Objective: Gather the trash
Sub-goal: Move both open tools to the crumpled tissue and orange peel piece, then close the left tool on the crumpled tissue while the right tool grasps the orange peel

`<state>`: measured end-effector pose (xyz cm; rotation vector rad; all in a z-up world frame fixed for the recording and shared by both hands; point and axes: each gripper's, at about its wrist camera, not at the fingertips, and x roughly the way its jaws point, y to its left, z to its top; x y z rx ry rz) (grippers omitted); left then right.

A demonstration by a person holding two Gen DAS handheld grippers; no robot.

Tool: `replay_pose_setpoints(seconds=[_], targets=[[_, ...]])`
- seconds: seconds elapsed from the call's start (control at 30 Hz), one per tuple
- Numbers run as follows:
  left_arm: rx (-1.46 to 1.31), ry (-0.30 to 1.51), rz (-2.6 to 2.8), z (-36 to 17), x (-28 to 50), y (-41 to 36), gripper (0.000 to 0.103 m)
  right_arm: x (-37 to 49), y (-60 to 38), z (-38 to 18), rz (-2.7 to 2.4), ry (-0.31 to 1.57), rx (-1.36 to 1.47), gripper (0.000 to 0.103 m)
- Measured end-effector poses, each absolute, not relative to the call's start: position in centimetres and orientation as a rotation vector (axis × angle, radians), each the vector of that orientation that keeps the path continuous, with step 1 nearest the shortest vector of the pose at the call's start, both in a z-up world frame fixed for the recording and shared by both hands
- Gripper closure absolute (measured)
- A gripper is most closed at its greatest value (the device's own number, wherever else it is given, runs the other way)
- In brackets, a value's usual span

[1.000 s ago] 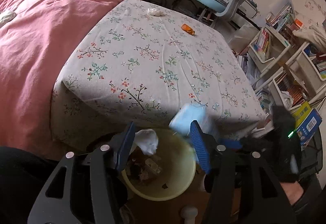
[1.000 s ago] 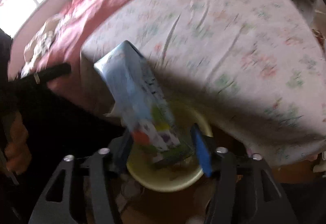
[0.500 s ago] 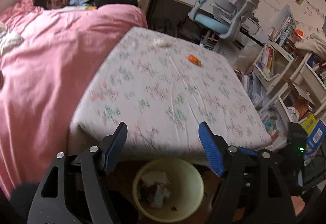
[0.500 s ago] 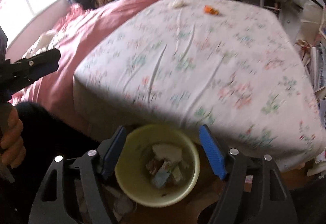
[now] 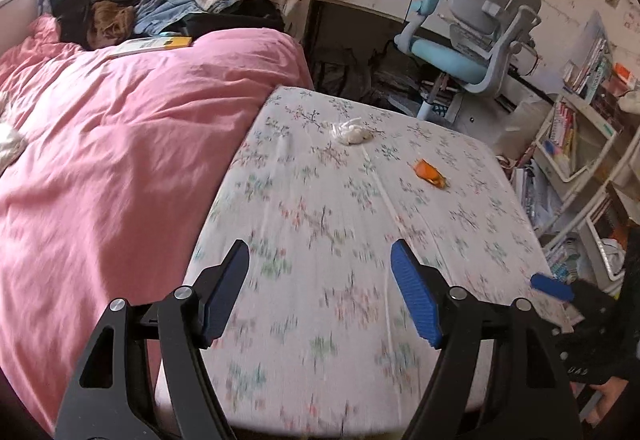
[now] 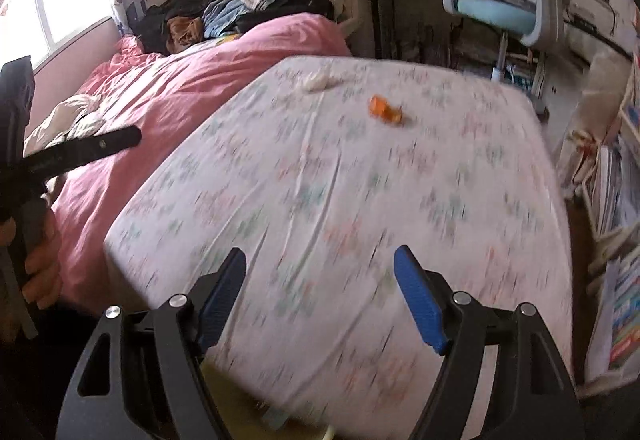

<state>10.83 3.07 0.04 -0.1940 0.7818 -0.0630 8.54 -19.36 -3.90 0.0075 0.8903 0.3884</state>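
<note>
Both grippers had just let go over the yellow bin point(image 6: 240, 414): a second earlier a blue carton and a white wad sat between their jaws. Now the left gripper point(image 5: 320, 294) and right gripper point(image 6: 320, 296) stood wide and empty, lifted to face the flowered table point(image 5: 360, 240). Two pieces of trash remained at its far end, a white wad point(image 5: 351, 133) on the left and an orange wrapper point(image 5: 429, 172) to its right.

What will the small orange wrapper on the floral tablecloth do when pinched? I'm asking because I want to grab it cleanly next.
The small orange crinkled wrapper looks thin and flat, so it will probably crumple and flex rather than stay stiff. It seems very light and may slide on the floral tablecloth if nudged. It lies low, so rolling seems unlikely.
</note>
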Motion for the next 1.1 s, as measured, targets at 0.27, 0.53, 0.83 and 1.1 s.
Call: replay_pose_setpoints(seconds=[0.27, 0.53, 0.83, 1.1], targets=[[-0.178, 0.819, -0.062, -2.1, 19.7, 1.0, 0.032, 15.5, -19.7, -4.5, 0.352, 0.861, 0.008, 0.03], [-0.107, 0.822, -0.088, -3.2, 28.7, -1.4, 0.03, 22.4, -19.4, -6.2, 0.358, 0.89, 0.014, 0.031], [-0.03, 0.878, -0.095, -5.9, 36.0, -2.9, 0.03, 25.6, -19.1, -7.7, 0.371, 0.911, -0.022, 0.043], [0.011, 0.931, -0.096, -8.1, 39.0, -3.8, 0.036, 27.2, -18.9, -8.8, 0.377, 0.949, -0.04, 0.065]])
